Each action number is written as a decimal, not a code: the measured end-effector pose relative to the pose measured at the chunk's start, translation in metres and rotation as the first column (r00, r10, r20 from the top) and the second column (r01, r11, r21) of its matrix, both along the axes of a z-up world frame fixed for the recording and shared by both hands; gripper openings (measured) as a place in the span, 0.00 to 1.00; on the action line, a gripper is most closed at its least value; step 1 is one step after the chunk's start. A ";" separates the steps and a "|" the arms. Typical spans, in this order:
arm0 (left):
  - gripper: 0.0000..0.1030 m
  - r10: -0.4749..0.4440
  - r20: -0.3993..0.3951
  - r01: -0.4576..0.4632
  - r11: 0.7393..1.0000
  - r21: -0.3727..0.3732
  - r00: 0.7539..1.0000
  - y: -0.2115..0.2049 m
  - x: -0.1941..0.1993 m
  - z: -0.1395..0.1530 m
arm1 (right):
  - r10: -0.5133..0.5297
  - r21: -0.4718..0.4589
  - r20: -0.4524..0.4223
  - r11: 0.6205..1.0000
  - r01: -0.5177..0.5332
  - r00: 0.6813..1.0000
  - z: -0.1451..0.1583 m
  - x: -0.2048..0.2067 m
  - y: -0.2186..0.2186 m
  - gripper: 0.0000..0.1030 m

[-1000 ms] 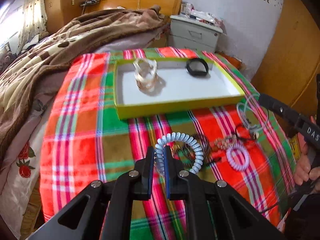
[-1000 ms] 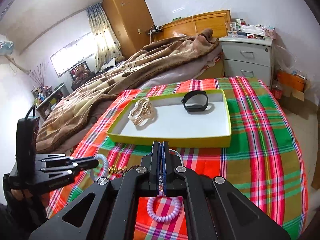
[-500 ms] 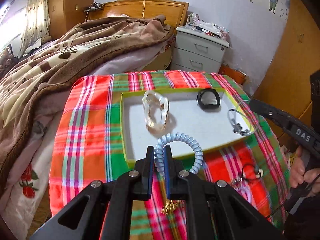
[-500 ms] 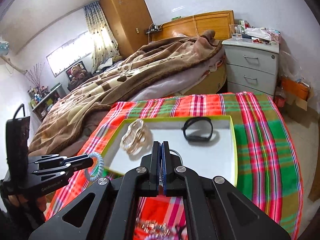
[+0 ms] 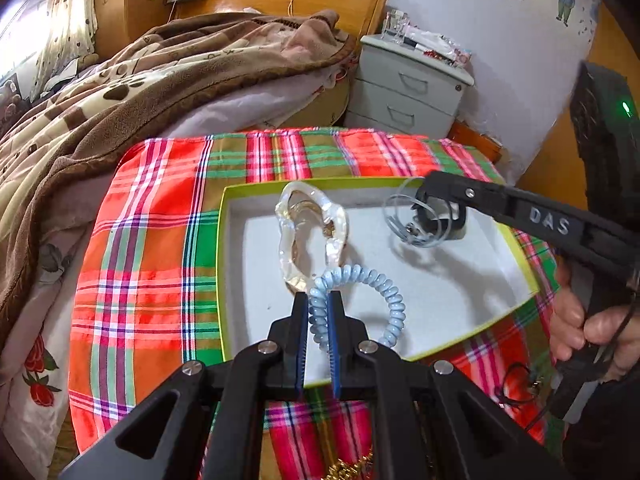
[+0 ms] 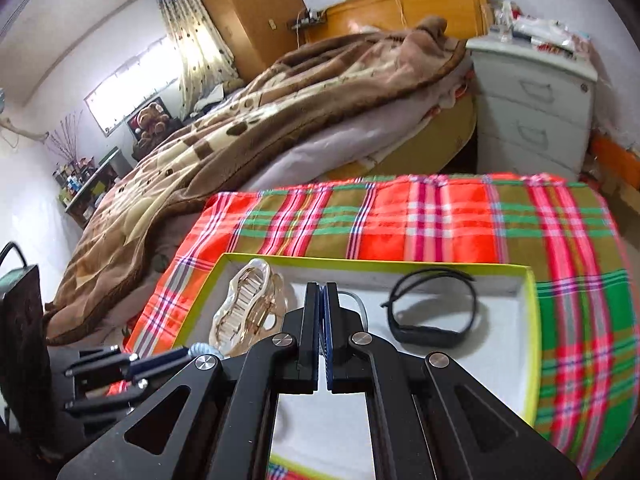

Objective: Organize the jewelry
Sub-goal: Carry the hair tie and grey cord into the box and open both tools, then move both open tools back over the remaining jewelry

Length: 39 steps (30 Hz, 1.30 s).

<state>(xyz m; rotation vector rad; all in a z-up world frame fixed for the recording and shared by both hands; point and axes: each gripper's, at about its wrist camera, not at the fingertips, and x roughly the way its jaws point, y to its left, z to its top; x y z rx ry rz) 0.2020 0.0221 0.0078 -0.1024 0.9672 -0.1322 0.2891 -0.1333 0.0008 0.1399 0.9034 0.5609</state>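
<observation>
My left gripper (image 5: 318,300) is shut on a light blue spiral hair tie (image 5: 384,292) and holds it over the near part of the yellow-rimmed white tray (image 5: 222,264). A clear hair claw (image 5: 308,236) and a black band (image 6: 432,312) lie in the tray. My right gripper (image 6: 322,292) is shut on a clear wire hoop (image 5: 416,220) and holds it above the tray's far right part, over the black band. In the right wrist view only a bit of the hoop (image 6: 354,300) shows past the fingers.
The tray sits on a plaid cloth (image 5: 152,240). A gold chain (image 5: 348,470) and a black cord piece (image 5: 516,388) lie on the cloth near me. A bed with a brown blanket (image 5: 120,92) is to the left. A grey nightstand (image 5: 408,88) stands beyond.
Both grippers have risen from the cloth and moved forward over the tray, the left with the blue hair tie, the right with the clear hoop.
</observation>
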 end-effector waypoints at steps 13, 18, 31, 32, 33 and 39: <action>0.10 0.025 -0.053 -0.024 1.000 0.015 0.998 0.009 0.013 -0.022 | -0.001 -0.097 -0.039 0.995 -0.003 0.999 -0.023 0.029 0.020 0.01; 0.10 0.035 -0.064 -0.035 0.999 0.002 0.997 0.011 0.014 -0.025 | -0.004 -0.157 -0.025 0.988 0.000 1.000 -0.029 0.034 0.022 0.01; 0.31 0.050 -0.062 -0.051 0.998 -0.022 0.997 0.014 0.012 -0.023 | -0.011 -0.156 -0.012 0.988 0.009 1.000 -0.028 0.034 0.022 0.14; 0.32 0.048 -0.060 -0.050 0.998 -0.027 0.997 0.014 0.012 -0.023 | -0.009 -0.158 -0.012 0.987 0.007 1.000 -0.028 0.034 0.023 0.14; 0.32 0.048 -0.063 -0.050 0.998 -0.032 0.997 0.015 0.012 -0.023 | -0.011 -0.159 -0.010 0.987 0.009 1.000 -0.028 0.033 0.023 0.14; 0.38 0.049 -0.046 -0.051 0.998 -0.035 0.998 0.015 0.004 -0.015 | -0.007 -0.126 0.016 0.992 0.009 1.000 -0.017 0.020 0.020 0.31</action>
